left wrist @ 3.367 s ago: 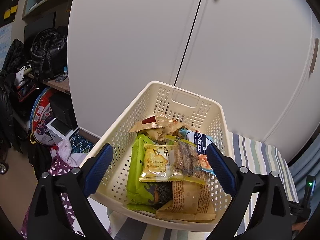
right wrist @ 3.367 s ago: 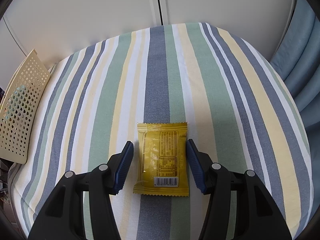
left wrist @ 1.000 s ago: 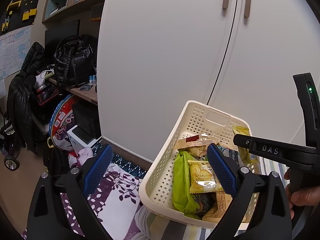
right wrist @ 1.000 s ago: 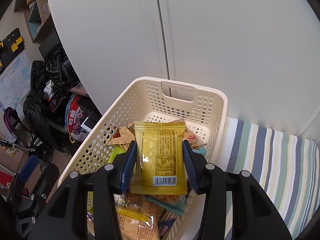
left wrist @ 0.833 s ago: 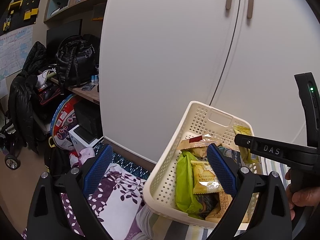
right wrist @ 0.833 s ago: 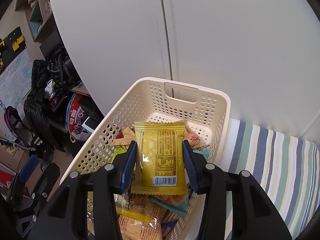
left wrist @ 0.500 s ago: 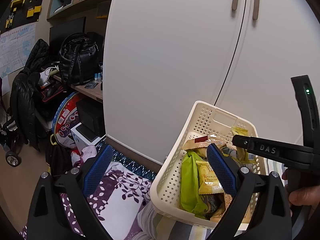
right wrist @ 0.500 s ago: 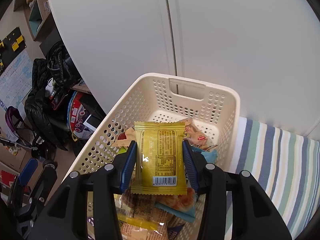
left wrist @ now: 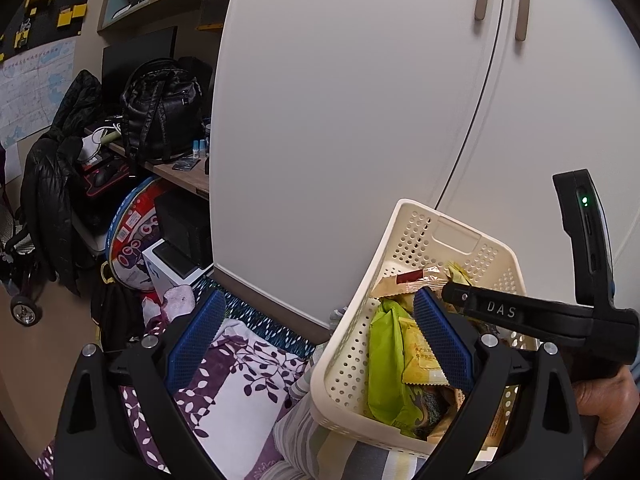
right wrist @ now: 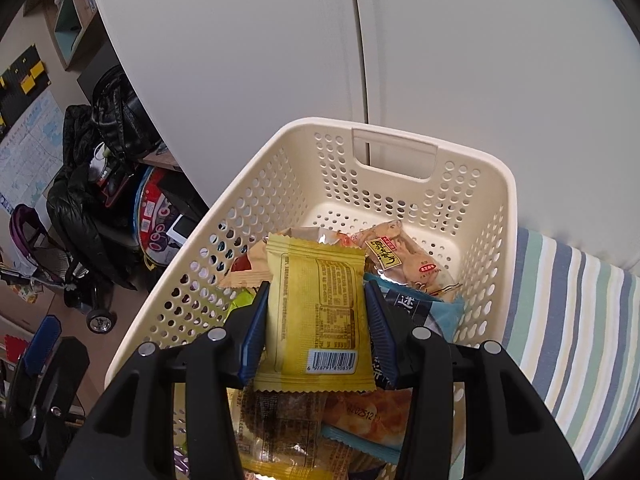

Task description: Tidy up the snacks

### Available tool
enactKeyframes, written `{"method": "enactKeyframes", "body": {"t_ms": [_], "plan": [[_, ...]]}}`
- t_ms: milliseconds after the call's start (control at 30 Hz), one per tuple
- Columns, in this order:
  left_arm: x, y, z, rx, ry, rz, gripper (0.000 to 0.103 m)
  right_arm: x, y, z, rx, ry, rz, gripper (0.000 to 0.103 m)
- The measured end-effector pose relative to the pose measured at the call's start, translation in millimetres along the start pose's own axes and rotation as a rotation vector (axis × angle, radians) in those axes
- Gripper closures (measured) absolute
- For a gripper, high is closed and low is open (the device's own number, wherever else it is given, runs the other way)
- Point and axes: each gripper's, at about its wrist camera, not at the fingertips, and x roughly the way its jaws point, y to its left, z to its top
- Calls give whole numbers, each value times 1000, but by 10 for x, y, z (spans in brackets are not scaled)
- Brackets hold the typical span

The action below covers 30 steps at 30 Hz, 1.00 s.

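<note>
My right gripper [right wrist: 316,320] is shut on a yellow snack packet [right wrist: 316,304] and holds it just above the snacks inside a cream perforated basket [right wrist: 280,184]. Several packets lie in that basket, among them a beige one with a yellow label [right wrist: 404,258] and a blue one [right wrist: 420,308]. In the left wrist view the same basket [left wrist: 352,344] sits at lower right with a green packet [left wrist: 384,364] inside, and the right gripper's black body [left wrist: 520,314] reaches over it. My left gripper [left wrist: 320,336] is open and holds nothing, off the basket's left side.
White wardrobe doors [right wrist: 440,60] rise right behind the basket. A striped cloth [right wrist: 572,320] covers the surface to its right. Left of the basket lie purple leaf-print bedding [left wrist: 224,392], a black backpack [left wrist: 160,112], a black jacket [left wrist: 52,200] and floor clutter. A hand [left wrist: 604,404] grips the right tool.
Since picking the yellow packet off the striped cloth, my right gripper has carried it over the basket and lowered closer to the snacks. My left gripper has drifted left, away from the basket.
</note>
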Motion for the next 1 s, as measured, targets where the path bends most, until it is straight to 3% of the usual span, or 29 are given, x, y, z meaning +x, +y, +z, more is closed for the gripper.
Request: {"method": "enactKeyframes", "body": {"t_ms": [133,433,567,767,1000], "plan": [[0,-6,7,0,-1,2,4,-147,-9,-2,0,-38,-6,34],[-30,27,19,-19,-8,13,3,-472,-145,-120,23,-87,6,33],[-25,38,22,-17,-7,12,3,-356,-115,-235,-62,-30,-104,28],[34,71,10,-15,5,29,3,-587,-173,-319,-39,-79,-42,28],[44,70,11,-2,6,41,3,-1243,-337,-784,-7,-167,-23,9]]}}
